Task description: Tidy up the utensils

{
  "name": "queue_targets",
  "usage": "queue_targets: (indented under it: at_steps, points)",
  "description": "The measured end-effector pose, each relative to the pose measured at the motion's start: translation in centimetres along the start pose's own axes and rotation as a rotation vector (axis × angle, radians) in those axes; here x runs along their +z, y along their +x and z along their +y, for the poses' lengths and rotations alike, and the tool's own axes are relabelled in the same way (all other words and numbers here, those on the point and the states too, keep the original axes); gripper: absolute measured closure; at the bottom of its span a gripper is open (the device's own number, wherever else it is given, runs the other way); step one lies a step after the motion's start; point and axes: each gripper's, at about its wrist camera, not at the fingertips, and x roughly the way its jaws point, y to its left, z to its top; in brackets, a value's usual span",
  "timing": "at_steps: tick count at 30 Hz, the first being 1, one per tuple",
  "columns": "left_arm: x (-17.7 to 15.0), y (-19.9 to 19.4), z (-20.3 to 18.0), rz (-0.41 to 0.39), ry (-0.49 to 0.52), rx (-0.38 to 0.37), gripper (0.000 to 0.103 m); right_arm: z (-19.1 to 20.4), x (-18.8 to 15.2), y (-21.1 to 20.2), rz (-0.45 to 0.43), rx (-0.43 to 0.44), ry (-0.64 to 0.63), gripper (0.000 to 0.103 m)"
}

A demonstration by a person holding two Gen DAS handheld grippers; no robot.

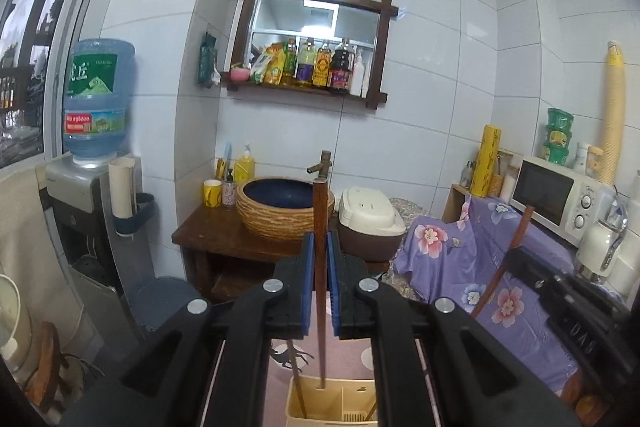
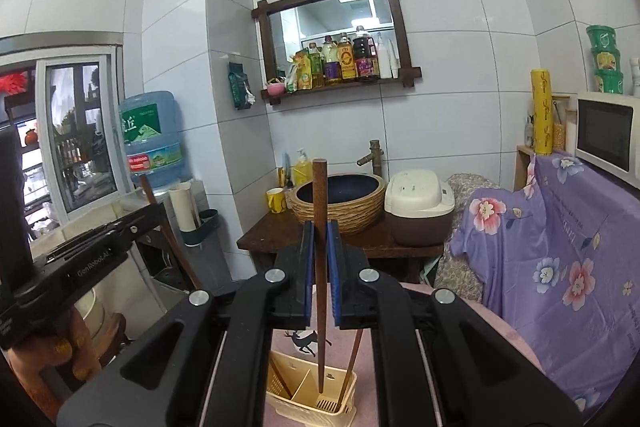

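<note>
Left wrist view
Left gripper [image 1: 319, 247]: clamped on a brown chopstick [image 1: 320, 219]; blue pads press its sides
Chopstick axis: upright, near vertical; blunt thick end on top, above the pads, in front of the basin [image 1: 285, 207]; thin tip points down over the utensil holder [image 1: 332, 403]
Utensil holder: cream plastic, divided into compartments, on a pink surface below the gripper; the tip looks level with the rim, whether inside I cannot tell; another chopstick leans in its left compartment
Right gripper [image 1: 520, 247]: seen at the right edge, gripping a second chopstick [image 1: 516, 239] that slants up to the right

Right wrist view
Right gripper [image 2: 319, 247]: closed tight on its own chopstick [image 2: 319, 211]; pads against both sides
Chopstick axis: upright, leaning a little; thick end up, thin tip down at the holder [image 2: 312, 393], over the middle compartment
Holder contents: one chopstick leaning at the left, another at the right
Left gripper [image 2: 158, 217]: at the left edge, its chopstick [image 2: 148, 191] slanting up to the left
</note>
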Motion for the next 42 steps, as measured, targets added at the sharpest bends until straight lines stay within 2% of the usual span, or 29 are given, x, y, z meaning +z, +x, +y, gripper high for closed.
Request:
queue_targets:
  at_steps: [6,14,19,28,30,31,32,33,34,35,36,37,38,41,42]
  points:
    - [-5.6,4.2,0.8,0.090,-0.028,0.045,0.095,-1.0,-5.7,4.5,0.073,-0.059,0.028,0.096]
    - [-11.5,6.7,2.0,0.202,-0.056,0.037,0.095,-2.0,-11.0,6.9,0.155,-0.065,0.049,0.095]
    - [-12.9,7.3,2.4,0.225,-0.050,0.048,0.095,-2.4,-12.3,7.4,0.178,-0.065,0.060,0.095]
    - [-14.1,7.2,2.4,0.226,-0.022,0.069,0.095,-2.7,-12.5,7.0,0.160,-0.069,0.052,0.095]
    - [-14.2,6.7,2.5,0.209,-0.021,0.082,0.095,-2.8,-12.7,6.7,0.156,-0.069,0.050,0.092]
    - [-14.2,6.4,2.7,0.210,-0.024,0.081,0.095,-3.0,-12.8,6.4,0.145,-0.070,0.052,0.088]
    - [-14.3,6.2,2.7,0.210,-0.025,0.078,0.094,-3.0,-12.9,6.2,0.138,-0.071,0.051,0.078]
    - [-14.3,5.7,2.8,0.209,-0.021,0.075,0.092,-3.1,-13.0,5.8,0.130,-0.071,0.052,0.072]
    - [-14.4,5.2,2.9,0.201,-0.015,0.076,0.086,-3.2,-13.2,5.4,0.117,-0.067,0.056,0.063]
    - [-14.6,4.5,3.0,0.188,-0.009,0.081,0.071,-3.2,-13.4,5.0,0.109,-0.064,0.058,0.063]
    - [-14.7,3.9,3.0,0.175,-0.004,0.084,0.062,-3.2,-13.7,4.6,0.104,-0.062,0.053,0.063]
    - [-15.0,3.0,3.1,0.157,-0.004,0.088,0.049,-3.1,-13.8,4.2,0.105,-0.059,0.049,0.062]
    - [-15.2,2.4,3.2,0.146,-0.009,0.090,0.043,-3.0,-14.1,3.8,0.107,-0.058,0.045,0.062]
    - [-16.2,0.7,3.8,0.147,-0.030,0.096,0.038,-2.5,-14.9,2.2,0.103,-0.061,0.019,0.058]
    - [-16.7,0.3,4.1,0.154,-0.039,0.096,0.033,-2.3,-15.2,1.8,0.107,-0.065,0.009,0.057]
